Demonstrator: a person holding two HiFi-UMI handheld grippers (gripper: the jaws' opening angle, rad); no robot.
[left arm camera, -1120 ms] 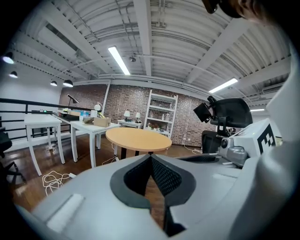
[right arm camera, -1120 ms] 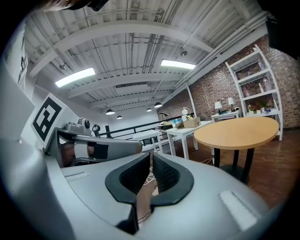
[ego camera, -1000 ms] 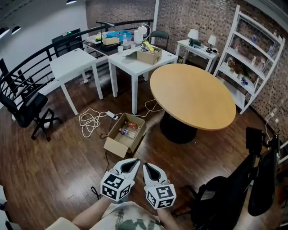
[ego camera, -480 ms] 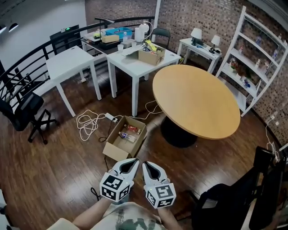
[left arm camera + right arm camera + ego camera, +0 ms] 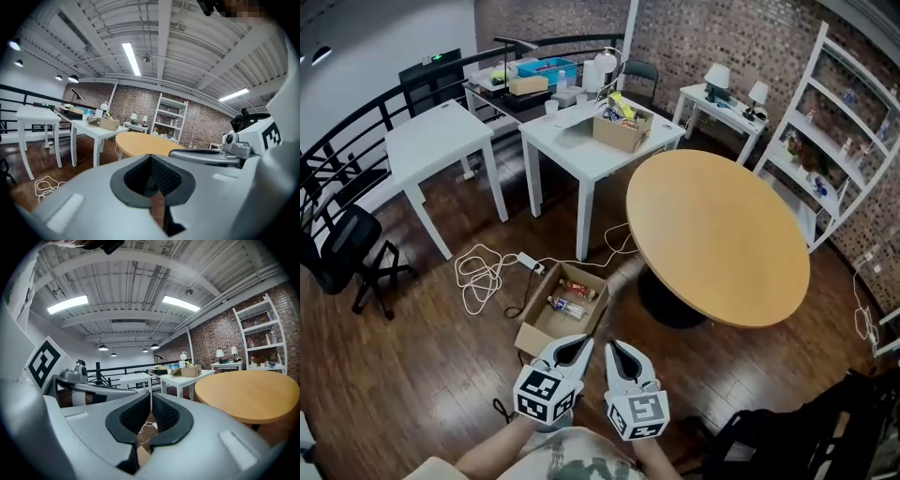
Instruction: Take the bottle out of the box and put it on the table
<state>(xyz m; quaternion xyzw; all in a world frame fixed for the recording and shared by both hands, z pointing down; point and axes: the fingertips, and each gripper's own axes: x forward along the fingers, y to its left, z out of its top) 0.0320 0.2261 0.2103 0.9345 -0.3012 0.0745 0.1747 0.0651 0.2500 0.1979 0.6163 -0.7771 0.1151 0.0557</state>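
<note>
Round wooden table (image 5: 717, 234) just right of the box (image 5: 539, 339), taking up most of the middle of the head view. White shelf unit (image 5: 848, 131) well beyond and right of the box, against the brick wall; small stuff on the shelves, too tiny to make out. Two white square tables (image 5: 600, 141) beyond the box, the closer one with an open carton (image 5: 622, 131) on top, yellow packaging poking out, print unreadable. Black office chair (image 5: 342, 253) well left of the box.

Box itself down on the wood floor, flaps open, plain brown cardboard.

Left gripper (image 5: 581, 340) and right gripper (image 5: 614, 346) side by side just on the near side of the box, tips aimed toward it. Both claws closed right up, tips meeting, gripping nothing. Cubes on their backs carrying black-and-white square codes, just blocky patterns.

White cable (image 5: 483, 277) in a loose tangle on the floor left of the box, running to a power strip (image 5: 530, 262) near its far corner.

Bottle (image 5: 565, 306) lying on its side inside the box, clear-looking with a label band, way too small to read. Red snack packet (image 5: 579, 290) in there too, toward the far end, same story with the print.
</note>
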